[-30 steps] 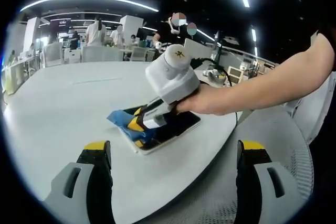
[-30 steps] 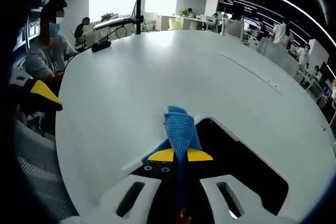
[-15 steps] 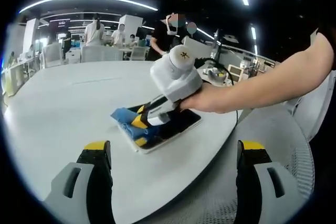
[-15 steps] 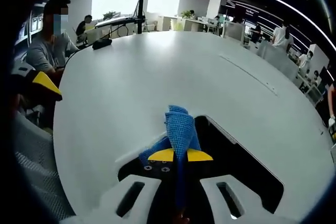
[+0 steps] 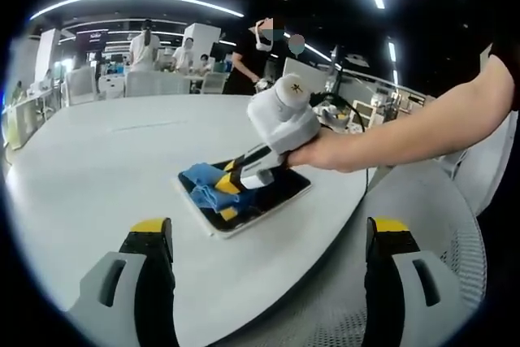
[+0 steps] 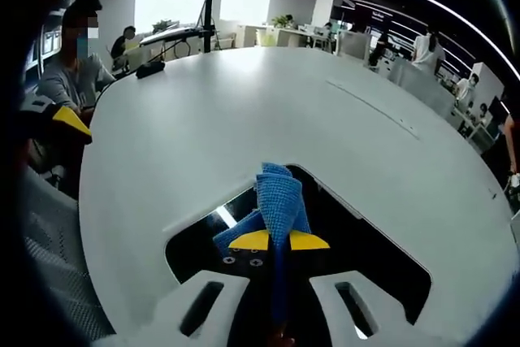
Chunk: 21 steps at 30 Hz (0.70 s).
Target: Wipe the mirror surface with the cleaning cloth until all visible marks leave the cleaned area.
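A flat rectangular mirror (image 5: pixel 272 199) with a pale rim lies on the white table (image 5: pixel 97 160), its dark glass also seen in the right gripper view (image 6: pixel 366 249). My right gripper (image 6: pixel 279 240) is shut on a blue cleaning cloth (image 6: pixel 276 201), which it presses onto the glass. In the left gripper view the right gripper (image 5: pixel 241 180) comes in from the right, held by a person's hand (image 5: pixel 325 152), with the cloth (image 5: pixel 207 180) bunched under it on the mirror's left part. My left gripper (image 5: pixel 268 237) stands open near the table's edge, nothing between its fingers.
A mesh chair (image 5: pixel 406 225) stands at the table's near right. Across the table are desks, chairs and several people (image 5: pixel 146 50). A seated person (image 6: pixel 69 79) is at the table's far left in the right gripper view. A dark object (image 6: pixel 153 69) lies near the far edge.
The right gripper has slid with the cloth further onto the mirror, toward its middle; more dark glass shows around the cloth. The left gripper has stayed put.
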Motion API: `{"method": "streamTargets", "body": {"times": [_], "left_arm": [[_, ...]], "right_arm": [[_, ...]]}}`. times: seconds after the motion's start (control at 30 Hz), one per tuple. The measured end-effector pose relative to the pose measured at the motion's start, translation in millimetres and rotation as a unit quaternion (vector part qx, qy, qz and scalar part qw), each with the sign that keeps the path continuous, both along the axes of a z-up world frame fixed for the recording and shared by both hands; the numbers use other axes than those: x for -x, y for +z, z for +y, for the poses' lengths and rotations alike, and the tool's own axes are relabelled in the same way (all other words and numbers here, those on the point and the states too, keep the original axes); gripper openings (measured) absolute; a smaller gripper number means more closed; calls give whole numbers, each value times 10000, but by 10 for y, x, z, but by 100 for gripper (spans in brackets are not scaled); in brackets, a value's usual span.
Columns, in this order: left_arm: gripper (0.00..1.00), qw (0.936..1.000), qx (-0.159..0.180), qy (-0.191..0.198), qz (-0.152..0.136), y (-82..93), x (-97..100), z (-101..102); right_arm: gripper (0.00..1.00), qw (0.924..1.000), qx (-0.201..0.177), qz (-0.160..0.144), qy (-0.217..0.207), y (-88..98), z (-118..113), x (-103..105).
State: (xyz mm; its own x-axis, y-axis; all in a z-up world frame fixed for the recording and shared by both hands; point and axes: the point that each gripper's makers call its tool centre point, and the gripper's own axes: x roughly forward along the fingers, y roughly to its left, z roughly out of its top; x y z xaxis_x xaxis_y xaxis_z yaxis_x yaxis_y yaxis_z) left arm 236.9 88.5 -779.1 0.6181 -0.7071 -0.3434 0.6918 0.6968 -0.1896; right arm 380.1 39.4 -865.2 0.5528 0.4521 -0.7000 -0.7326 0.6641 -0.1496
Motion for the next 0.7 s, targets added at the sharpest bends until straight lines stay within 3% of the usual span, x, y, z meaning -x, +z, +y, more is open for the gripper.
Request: {"method": "streamTargets", "body": {"times": [0.7], "left_arm": [[99, 10000, -56, 47, -62, 7, -18, 20]], "right_arm": [[0, 9989, 18, 56, -461, -7, -576, -38]]}}
